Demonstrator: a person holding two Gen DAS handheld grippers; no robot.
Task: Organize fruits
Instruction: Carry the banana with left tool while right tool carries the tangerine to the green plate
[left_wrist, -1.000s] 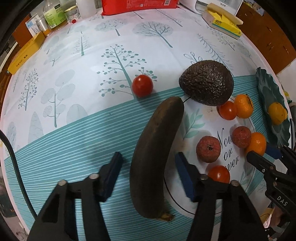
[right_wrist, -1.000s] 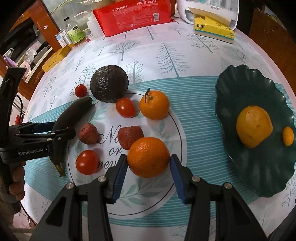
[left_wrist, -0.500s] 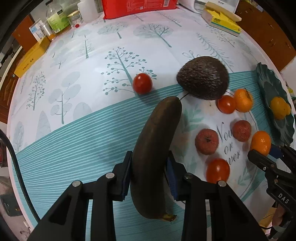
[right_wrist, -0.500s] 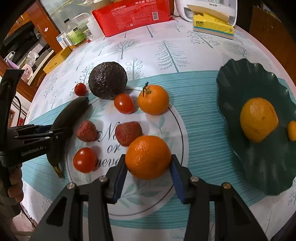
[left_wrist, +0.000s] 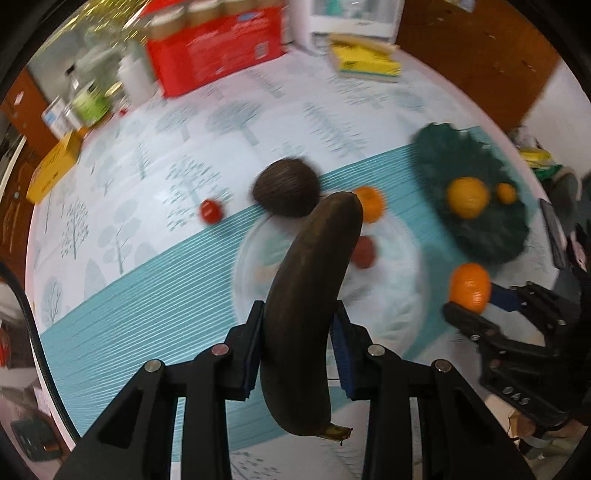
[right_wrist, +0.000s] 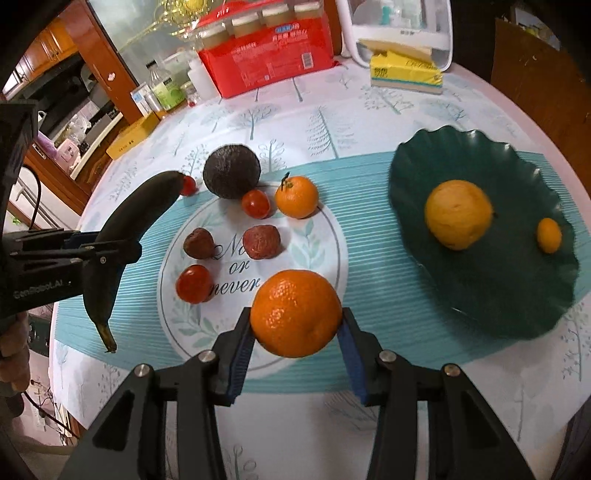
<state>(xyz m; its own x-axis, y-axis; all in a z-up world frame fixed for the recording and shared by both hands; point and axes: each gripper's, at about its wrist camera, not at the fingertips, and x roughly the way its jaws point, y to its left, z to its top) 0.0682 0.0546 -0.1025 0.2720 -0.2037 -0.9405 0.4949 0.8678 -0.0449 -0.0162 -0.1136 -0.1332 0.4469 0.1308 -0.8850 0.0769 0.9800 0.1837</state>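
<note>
My left gripper (left_wrist: 297, 339) is shut on a dark overripe banana (left_wrist: 310, 295) and holds it above the table; it also shows in the right wrist view (right_wrist: 122, 236). My right gripper (right_wrist: 293, 332) is shut on a large orange (right_wrist: 295, 312), lifted off the cloth, also seen in the left wrist view (left_wrist: 470, 286). A dark green wavy plate (right_wrist: 491, 295) at the right holds a yellow citrus (right_wrist: 458, 214) and a small orange fruit (right_wrist: 549, 235). An avocado (right_wrist: 232, 171), a stemmed orange (right_wrist: 296, 196), tomatoes (right_wrist: 255, 203) and two reddish fruits (right_wrist: 261, 242) lie on the cloth.
A red package (right_wrist: 266, 62), bottles (right_wrist: 162, 92), a yellow box (right_wrist: 129, 138), a yellow tissue pack (right_wrist: 406, 74) and a white appliance (right_wrist: 399, 26) stand along the table's far side. The table edge runs close in front of me.
Both grippers closed on their fruit, then lifted: the left raised the banana off the cloth and swung right, the right raised the orange.
</note>
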